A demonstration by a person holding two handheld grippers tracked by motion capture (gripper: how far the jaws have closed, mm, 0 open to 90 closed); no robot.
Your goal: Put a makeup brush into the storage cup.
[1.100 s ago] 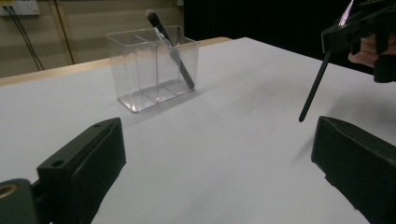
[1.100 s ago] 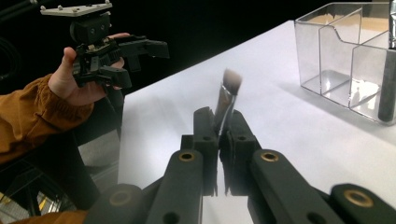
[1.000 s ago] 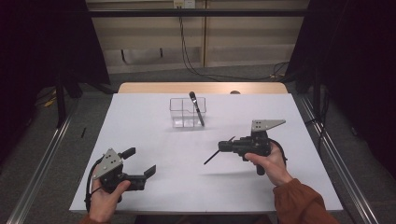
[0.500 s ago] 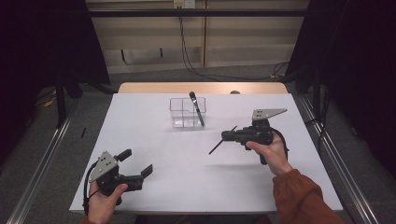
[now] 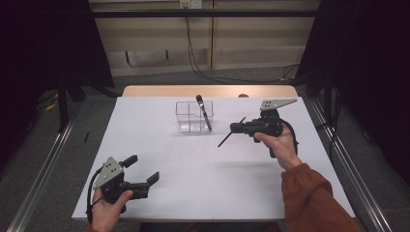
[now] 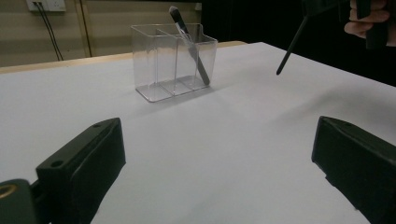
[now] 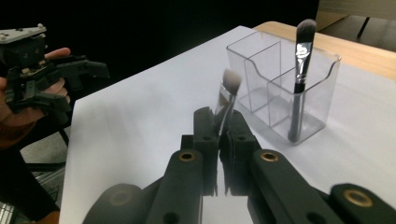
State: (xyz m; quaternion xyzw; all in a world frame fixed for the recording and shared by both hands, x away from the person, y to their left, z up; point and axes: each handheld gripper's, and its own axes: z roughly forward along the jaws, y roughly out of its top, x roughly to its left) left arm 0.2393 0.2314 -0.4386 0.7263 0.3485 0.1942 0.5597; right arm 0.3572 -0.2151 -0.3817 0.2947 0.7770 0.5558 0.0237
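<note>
A clear plastic organizer [image 5: 189, 116] [image 6: 173, 60] [image 7: 280, 88] with several compartments stands at the far middle of the white table. A dark makeup brush [image 5: 204, 112] [image 6: 189, 42] [image 7: 301, 60] leans in it, bristles up. My right gripper [image 5: 234, 128] [image 7: 223, 126] hovers just right of the organizer, shut on a second brush [image 5: 225, 139] [image 6: 292, 44]. Its pale bristle head [image 7: 231, 81] sticks out past the jaws, and its thin handle slants down toward the table. My left gripper [image 5: 143, 169] [image 6: 219, 172] rests open near the front left edge, nothing between its jaws.
The white tabletop [image 5: 193, 193] ends in a wooden strip [image 5: 208, 91] at the far side. Metal rails [image 5: 43, 164] run along the floor on both sides. Cables hang on the back wall.
My right gripper has risen and moved away from the person toward the organizer, carrying the brush. The left gripper has stayed put.
</note>
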